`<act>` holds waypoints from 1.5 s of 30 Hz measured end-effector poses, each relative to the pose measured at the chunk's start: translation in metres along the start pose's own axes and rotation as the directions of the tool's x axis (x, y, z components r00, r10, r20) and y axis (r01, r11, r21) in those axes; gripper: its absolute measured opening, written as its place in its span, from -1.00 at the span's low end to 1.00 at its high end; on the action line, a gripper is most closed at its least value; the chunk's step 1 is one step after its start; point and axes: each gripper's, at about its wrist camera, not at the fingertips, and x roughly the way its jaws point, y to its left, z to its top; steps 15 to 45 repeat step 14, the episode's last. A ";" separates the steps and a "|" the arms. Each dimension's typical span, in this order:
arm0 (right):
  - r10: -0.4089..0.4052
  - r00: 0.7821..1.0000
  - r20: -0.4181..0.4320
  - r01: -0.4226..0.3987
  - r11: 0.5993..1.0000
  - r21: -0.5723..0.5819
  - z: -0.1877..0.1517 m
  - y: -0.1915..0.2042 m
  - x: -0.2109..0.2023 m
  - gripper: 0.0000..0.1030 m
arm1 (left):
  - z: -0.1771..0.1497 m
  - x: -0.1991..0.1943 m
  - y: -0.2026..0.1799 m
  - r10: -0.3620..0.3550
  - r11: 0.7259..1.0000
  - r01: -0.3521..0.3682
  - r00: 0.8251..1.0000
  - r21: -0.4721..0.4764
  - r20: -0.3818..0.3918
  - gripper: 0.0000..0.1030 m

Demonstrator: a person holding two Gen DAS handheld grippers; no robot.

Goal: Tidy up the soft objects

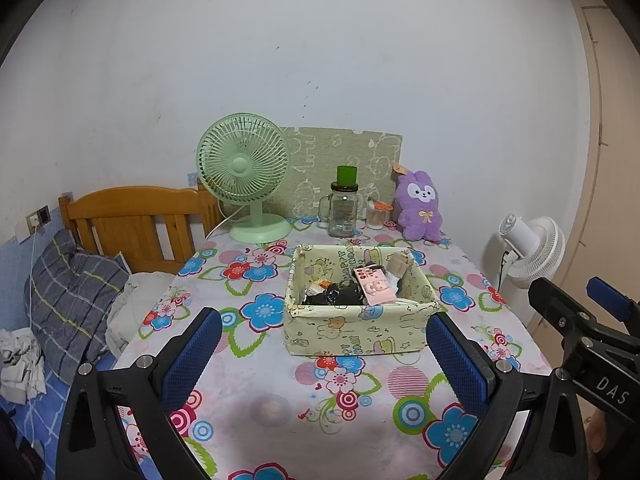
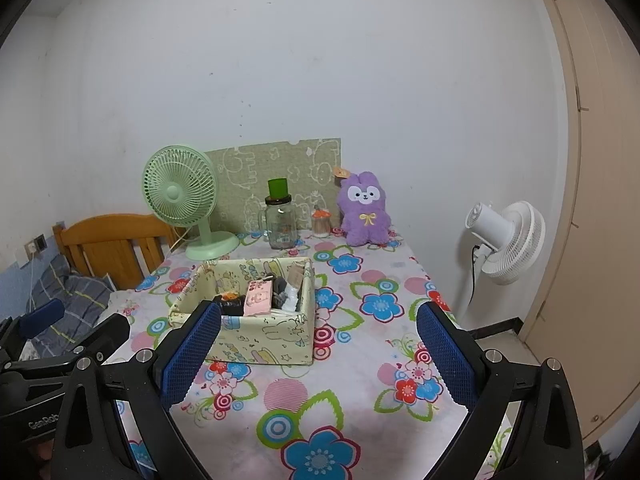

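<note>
A pale yellow fabric box [image 1: 352, 330] [image 2: 256, 334] stands mid-table on the floral cloth. It holds soft items, among them a pink pack [image 1: 375, 287] [image 2: 258, 298] and dark rolled pieces [image 1: 340, 296]. A purple plush toy [image 1: 419, 206] [image 2: 364, 210] sits upright at the table's back, apart from the box. My left gripper [image 1: 324, 356] hovers open in front of the box, nothing between its blue pads. My right gripper [image 2: 318, 354] is open too, near the table's front and right of the box; it also shows at the right edge of the left wrist view [image 1: 580, 304].
At the back stand a green desk fan [image 1: 245, 176] [image 2: 182, 200], a glass jar with a green lid [image 1: 343, 206] [image 2: 280, 218] and a small toothpick holder [image 1: 376, 216]. A white floor fan [image 2: 504, 240] is right of the table. A bed with a wooden headboard [image 1: 132, 224] lies to the left.
</note>
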 end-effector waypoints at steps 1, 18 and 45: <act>0.001 1.000 -0.001 -0.001 1.000 0.000 0.000 0.000 0.001 0.93 | 0.000 0.000 0.001 0.000 1.000 0.000 1.000 0.001 0.000 0.99; 0.004 1.000 -0.012 -0.004 1.000 0.001 0.001 0.006 0.007 0.93 | 0.003 0.005 0.006 0.003 1.000 -0.003 1.000 -0.001 0.000 0.99; 0.004 1.000 -0.012 -0.004 1.000 0.001 0.001 0.006 0.007 0.93 | 0.003 0.005 0.006 0.003 1.000 -0.003 1.000 -0.001 0.000 0.99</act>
